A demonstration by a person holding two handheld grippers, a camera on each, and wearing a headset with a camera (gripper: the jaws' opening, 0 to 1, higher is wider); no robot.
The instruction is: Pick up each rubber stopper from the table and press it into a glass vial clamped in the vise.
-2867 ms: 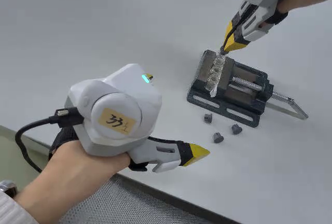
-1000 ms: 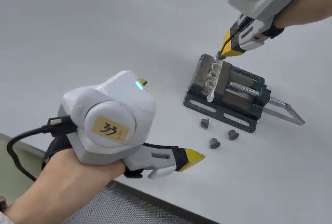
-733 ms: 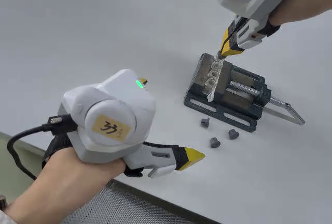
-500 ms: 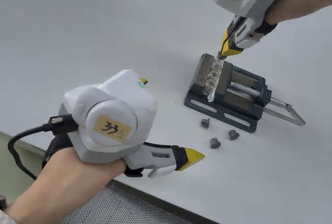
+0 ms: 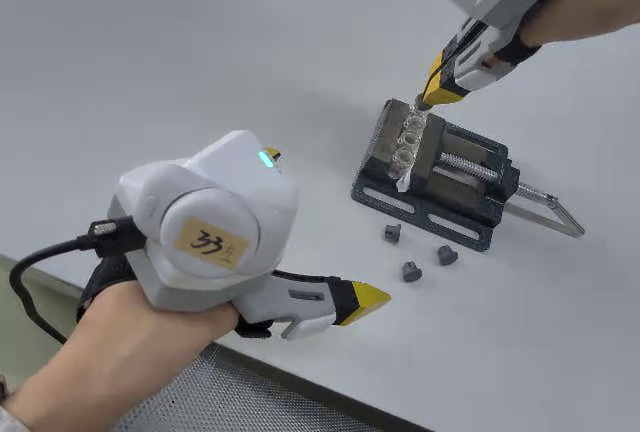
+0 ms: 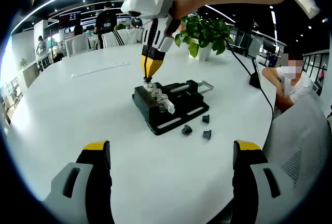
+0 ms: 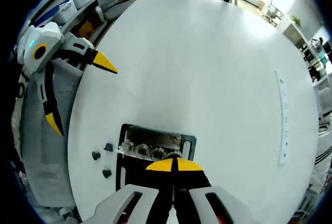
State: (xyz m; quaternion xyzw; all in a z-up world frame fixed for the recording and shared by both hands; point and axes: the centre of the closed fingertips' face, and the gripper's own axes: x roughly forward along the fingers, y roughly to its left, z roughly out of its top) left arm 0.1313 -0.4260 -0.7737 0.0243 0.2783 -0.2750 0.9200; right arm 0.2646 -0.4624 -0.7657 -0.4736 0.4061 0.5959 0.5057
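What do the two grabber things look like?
Both are chunky white plastic with black jaws ending in pointed yellow tips. The left gripper has a yellow sticker scribbled with 33, a small glowing light and a black cable. The right gripper is built the same.

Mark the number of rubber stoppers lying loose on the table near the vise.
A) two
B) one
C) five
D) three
D: three dark rubber stoppers lie apart from one another on the white table, just in front of the vise.
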